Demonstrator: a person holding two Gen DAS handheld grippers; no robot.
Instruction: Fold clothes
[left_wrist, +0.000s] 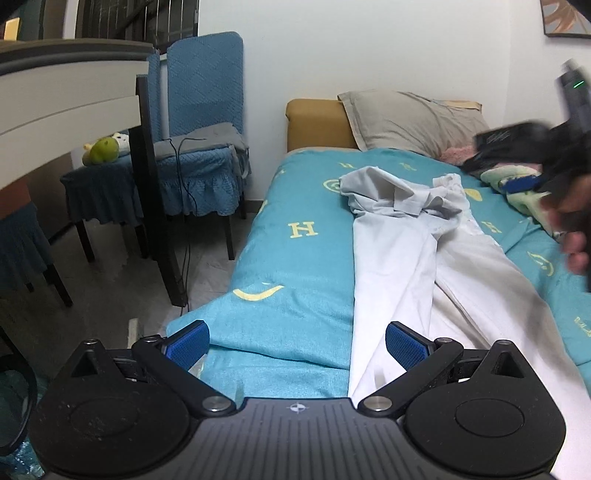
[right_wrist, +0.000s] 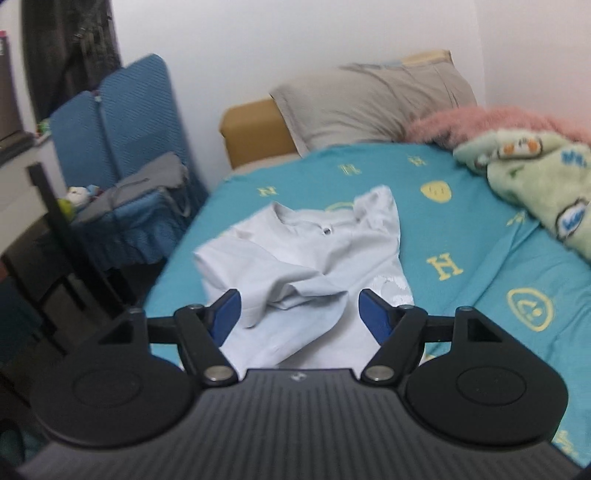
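- The left tool (left_wrist: 297, 343) hangs low over the near edge of the bed (left_wrist: 295, 258), its two blue ribbed pads (left_wrist: 406, 345) wide apart with nothing between them.
- The right tool (right_wrist: 300, 317) hovers above the middle of the bed, its blue pads likewise spread apart and empty; in the left wrist view it appears as a dark, motion-blurred shape at the right edge, gripped by a hand (left_wrist: 570, 229).
- The pale grey-white shirt (right_wrist: 306, 266) lies on the turquoise blanket (right_wrist: 480, 280), round collar toward the pillow with a small dark button (right_wrist: 327, 230) below the neckline.
- Its cloth looks thin and smooth; one short sleeve is folded across the chest in soft creases, and the shoulder on the right side stands up in a rumpled peak.
- From the left wrist view the shirt's body runs as a long, pale strip from the bunched top down to the tool, with a lengthwise fold along it.
- The blanket is fuzzy, printed with yellow H letters and smiling faces.
- A beige pillow (right_wrist: 369, 103) leans on a mustard headboard (right_wrist: 251, 129); beside it lie a fluffy pink blanket (right_wrist: 491, 120) and a pale green printed fleece (right_wrist: 535, 177).
- Blue quilted chair covers (left_wrist: 207, 92) with ruffled skirts stand left of the bed.
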